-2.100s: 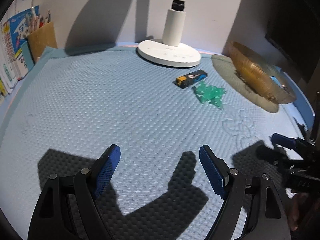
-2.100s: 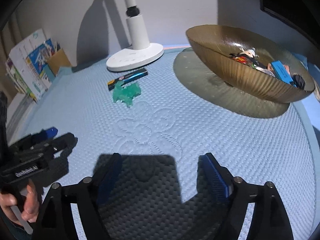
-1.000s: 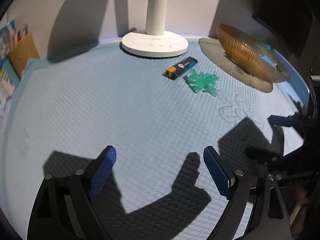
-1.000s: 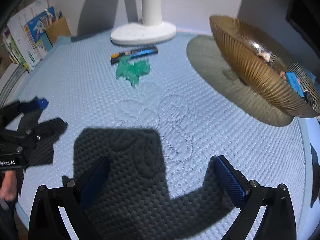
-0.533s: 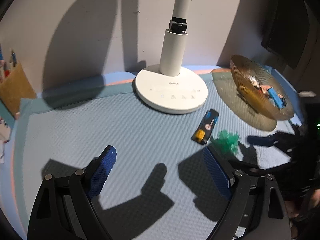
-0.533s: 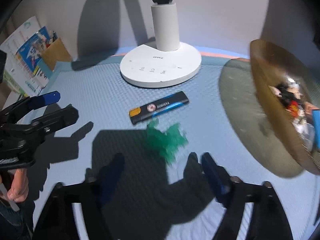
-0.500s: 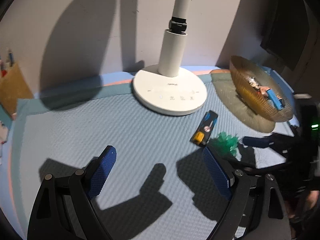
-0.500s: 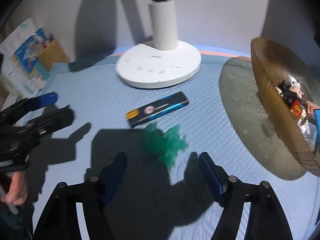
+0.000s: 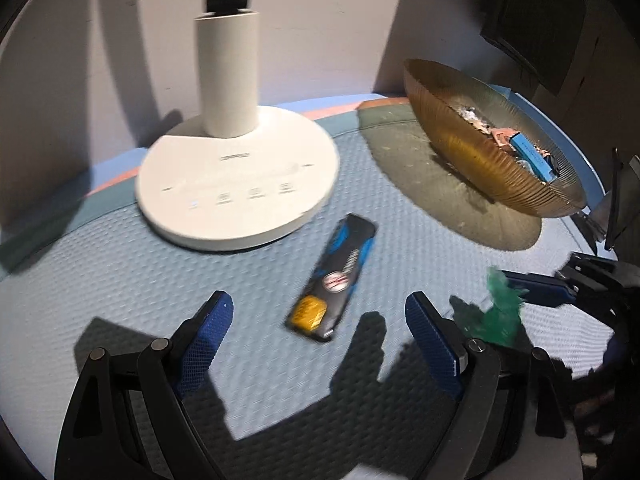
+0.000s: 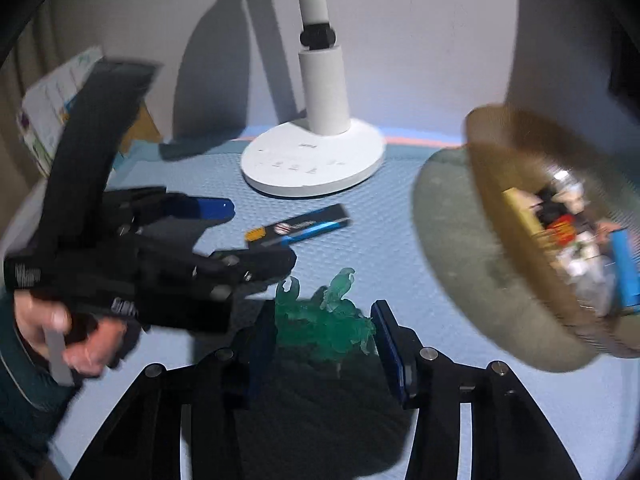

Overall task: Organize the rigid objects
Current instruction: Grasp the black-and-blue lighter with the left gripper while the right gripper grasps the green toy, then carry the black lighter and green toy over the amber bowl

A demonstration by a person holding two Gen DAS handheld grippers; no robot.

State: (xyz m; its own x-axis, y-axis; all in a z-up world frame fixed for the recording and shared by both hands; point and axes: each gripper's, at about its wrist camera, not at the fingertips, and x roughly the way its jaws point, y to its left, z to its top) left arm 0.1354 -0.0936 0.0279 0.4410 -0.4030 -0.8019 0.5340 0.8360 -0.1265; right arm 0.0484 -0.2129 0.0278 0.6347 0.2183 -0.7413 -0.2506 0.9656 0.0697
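Closing in over the last second, the right claw [image 10: 324,336] now brackets the green toy [image 10: 326,330], seemingly pinching it; the left claw [image 9: 316,334], spread, straddles the lighter [image 9: 334,278], so both look bowl-bound [image 9: 460,148].

Both views look forward along their own fingers, low and close over the worktop [image 9: 100,272]. The left wrist view faces the lamp [image 9: 236,184], with the bowl [image 9: 480,160] at its right. The right wrist view, somewhat blurred, seems slightly farther back. Both share lamp [image 10: 316,160], bowl [image 10: 520,240] and lighter [image 9: 334,278].
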